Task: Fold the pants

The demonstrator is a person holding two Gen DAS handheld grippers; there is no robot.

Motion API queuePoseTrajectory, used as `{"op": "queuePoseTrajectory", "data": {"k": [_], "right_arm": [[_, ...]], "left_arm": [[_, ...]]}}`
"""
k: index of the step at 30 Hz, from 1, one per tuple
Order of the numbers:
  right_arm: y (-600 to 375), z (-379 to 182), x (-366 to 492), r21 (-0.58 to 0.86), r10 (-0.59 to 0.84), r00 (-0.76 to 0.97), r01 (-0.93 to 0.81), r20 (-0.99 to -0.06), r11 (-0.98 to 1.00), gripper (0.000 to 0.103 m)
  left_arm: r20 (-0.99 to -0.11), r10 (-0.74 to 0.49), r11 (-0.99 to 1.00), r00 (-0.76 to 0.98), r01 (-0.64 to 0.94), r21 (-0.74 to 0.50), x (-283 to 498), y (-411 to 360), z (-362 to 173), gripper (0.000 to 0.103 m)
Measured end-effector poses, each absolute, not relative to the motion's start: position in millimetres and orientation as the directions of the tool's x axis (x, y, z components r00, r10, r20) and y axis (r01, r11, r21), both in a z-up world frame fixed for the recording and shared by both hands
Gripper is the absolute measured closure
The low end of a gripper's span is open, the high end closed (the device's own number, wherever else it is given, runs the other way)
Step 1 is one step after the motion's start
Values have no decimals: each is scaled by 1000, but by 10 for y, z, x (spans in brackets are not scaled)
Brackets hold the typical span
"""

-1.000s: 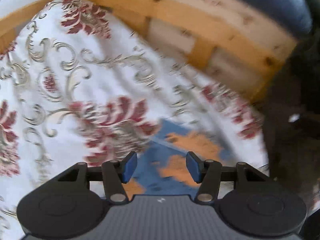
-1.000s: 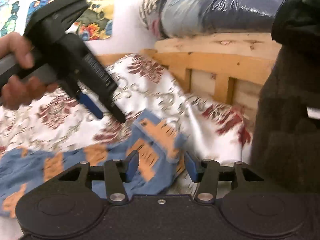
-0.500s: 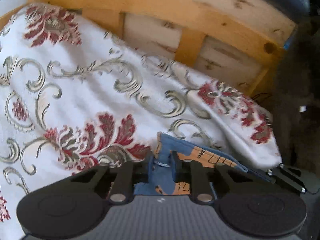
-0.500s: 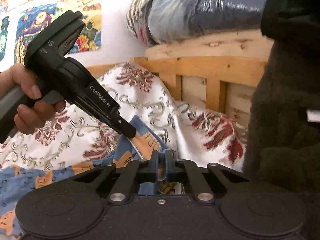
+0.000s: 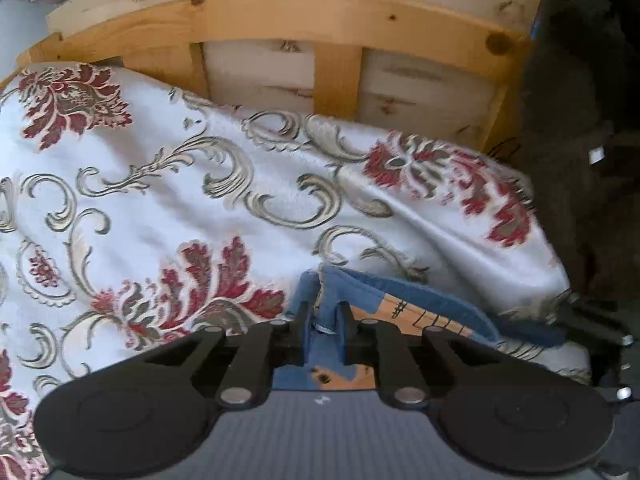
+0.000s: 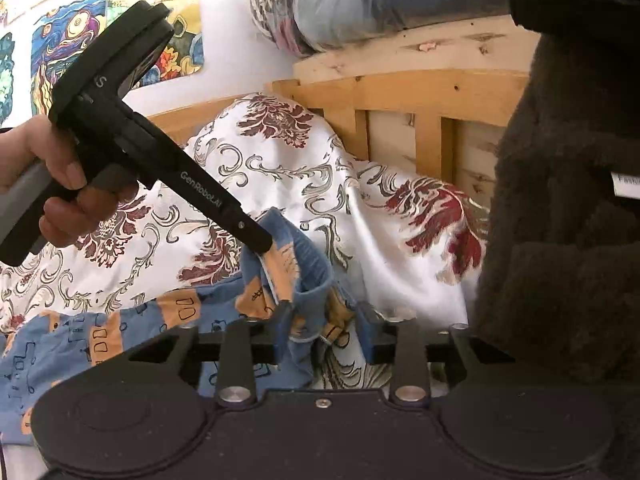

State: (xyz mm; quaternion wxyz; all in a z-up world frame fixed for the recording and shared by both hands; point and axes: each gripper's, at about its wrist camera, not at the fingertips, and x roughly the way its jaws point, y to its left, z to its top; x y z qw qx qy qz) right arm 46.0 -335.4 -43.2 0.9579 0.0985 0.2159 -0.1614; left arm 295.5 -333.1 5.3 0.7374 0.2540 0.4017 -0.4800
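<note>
A bed with a white floral bedspread [image 5: 224, 208] – left tongs [image 5: 323, 322] pinch the blue-and-orange patterned pants [image 6: 120, 328]; right tongs [image 6: 324, 326], just reopening, bracket the waistband loosely and should re-grip its edge before lifting.

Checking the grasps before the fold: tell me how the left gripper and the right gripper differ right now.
The left gripper is clamped shut on the blue pants' edge; the right gripper has just been opening, and its jaws stand apart with the fabric loose between them. In the right wrist view the left gripper slants steeply down to the cloth, while the right one points flatter, towards the headboard. Both are at the same end of the pants, over the floral bedspread.
</note>
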Motion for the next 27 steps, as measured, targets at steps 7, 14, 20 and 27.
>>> {"op": "queuePoseTrajectory", "data": {"k": [7, 14, 20, 27], "right_arm": [[-3430, -451, 558, 106, -280, 836, 369, -472, 923, 63], [-3511, -498, 683, 142, -243, 825, 359, -511, 922, 61], [-3534, -524, 699, 147, -248, 815, 373, -523, 916, 86], [-3443, -423, 600, 97, -299, 849, 374, -435, 922, 92]], "left_arm": [[-831, -514, 430, 214, 902, -34, 3107, -3256, 82, 55], [-844, -526, 440, 106, 883, -164, 3392, -3308, -71, 48], [-834, -550, 397, 49, 893, -209, 3420, -3381, -142, 73], [-795, -604, 363, 64, 910, -202, 3328, -3246, -16, 89]]}}
